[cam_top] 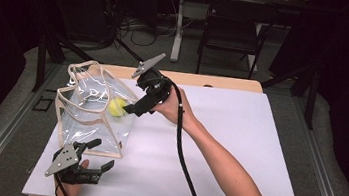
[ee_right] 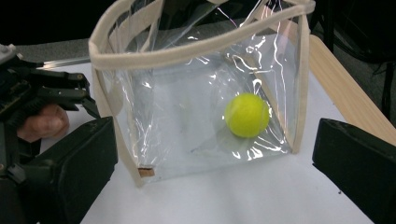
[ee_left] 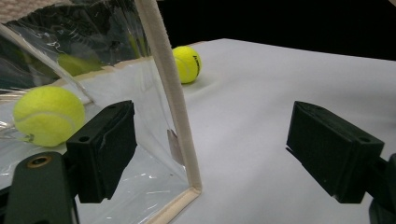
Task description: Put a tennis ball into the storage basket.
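Tennis ball: light, fuzzy, rolls; lies inside clear bag, left desk edge. Bag floppy; take beige rim. Your right gripper released, left gripper released.

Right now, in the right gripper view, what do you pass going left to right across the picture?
Left gripper held in a hand → clear bag's near corner seam → tennis ball inside the clear bag → wooden table edge.
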The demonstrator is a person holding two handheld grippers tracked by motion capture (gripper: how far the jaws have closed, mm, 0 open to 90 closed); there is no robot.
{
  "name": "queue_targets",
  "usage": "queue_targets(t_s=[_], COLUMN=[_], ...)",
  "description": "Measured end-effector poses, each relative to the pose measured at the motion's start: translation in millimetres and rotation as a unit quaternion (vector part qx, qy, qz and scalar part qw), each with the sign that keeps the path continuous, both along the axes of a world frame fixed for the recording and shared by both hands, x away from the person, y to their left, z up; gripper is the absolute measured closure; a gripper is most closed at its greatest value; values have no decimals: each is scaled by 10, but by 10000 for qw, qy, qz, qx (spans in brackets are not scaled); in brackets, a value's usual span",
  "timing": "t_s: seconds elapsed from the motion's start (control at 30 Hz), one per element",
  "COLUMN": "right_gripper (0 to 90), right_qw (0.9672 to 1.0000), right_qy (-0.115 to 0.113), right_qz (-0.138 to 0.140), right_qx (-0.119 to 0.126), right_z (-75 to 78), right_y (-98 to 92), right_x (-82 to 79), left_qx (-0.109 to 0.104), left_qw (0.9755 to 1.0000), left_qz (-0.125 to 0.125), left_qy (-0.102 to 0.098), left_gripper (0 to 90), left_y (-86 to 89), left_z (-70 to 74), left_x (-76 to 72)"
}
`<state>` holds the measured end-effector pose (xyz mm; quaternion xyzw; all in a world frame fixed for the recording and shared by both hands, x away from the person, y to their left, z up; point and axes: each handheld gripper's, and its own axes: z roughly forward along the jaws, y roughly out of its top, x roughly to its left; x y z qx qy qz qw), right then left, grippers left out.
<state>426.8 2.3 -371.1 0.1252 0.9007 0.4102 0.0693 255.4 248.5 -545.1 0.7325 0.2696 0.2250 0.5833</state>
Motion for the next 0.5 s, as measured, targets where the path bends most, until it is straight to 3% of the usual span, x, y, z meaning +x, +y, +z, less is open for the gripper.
queue_targets(t_s=[0.5], right_gripper=[0], right_qw=[9996], right_qy=[53], right_qz=[-199], right_qx=[-168], right_z=[-255], right_y=[-269], right_x=[-6], left_qx=[62], left_qw=[10000], left_qz=[16], left_qy=[-26], left_gripper=[156], left_y=[10], left_z=[14], left_x=[-44])
